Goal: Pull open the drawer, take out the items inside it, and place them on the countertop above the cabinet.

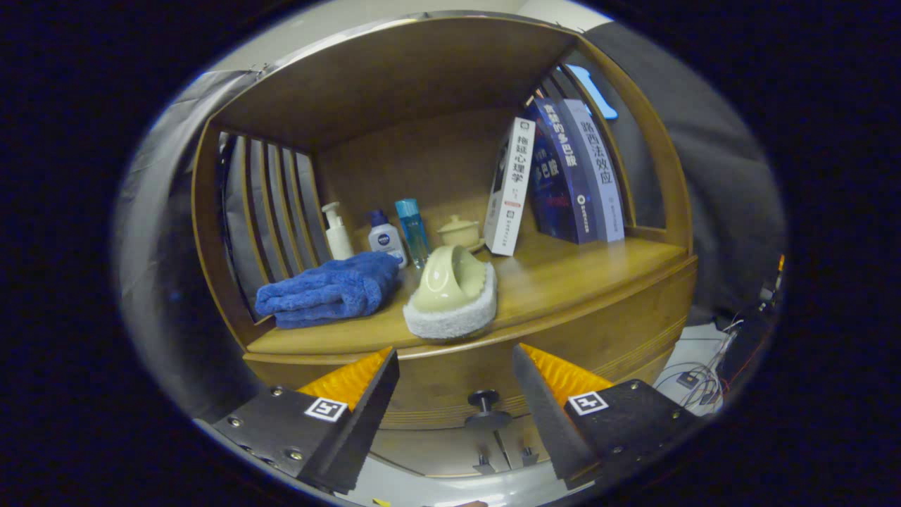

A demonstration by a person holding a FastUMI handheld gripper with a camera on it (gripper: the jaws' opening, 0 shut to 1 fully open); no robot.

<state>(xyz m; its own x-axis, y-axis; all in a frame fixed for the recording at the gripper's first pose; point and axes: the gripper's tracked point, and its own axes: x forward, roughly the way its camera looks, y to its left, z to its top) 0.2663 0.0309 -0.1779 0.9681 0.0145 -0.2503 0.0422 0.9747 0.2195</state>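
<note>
My gripper [454,355] stands open, nothing between its fingers. Below and between the fingertips is the dark round knob [486,403] of the wooden drawer [450,394], whose front looks flush with the cabinet. Just beyond the fingertips, near the front edge of the wooden countertop [577,282], lies a pale green scrubber with a white fleecy pad [450,292]. A folded blue towel [327,289] lies to its left on the same countertop. The inside of the drawer is hidden.
At the back of the countertop stand a white pump bottle [337,231], a small white bottle with a blue cap [386,238], a slim blue bottle [412,231] and a pale lidded cup [459,231]. Three books [556,179] lean at the right. Cables [693,377] lie on the floor, right.
</note>
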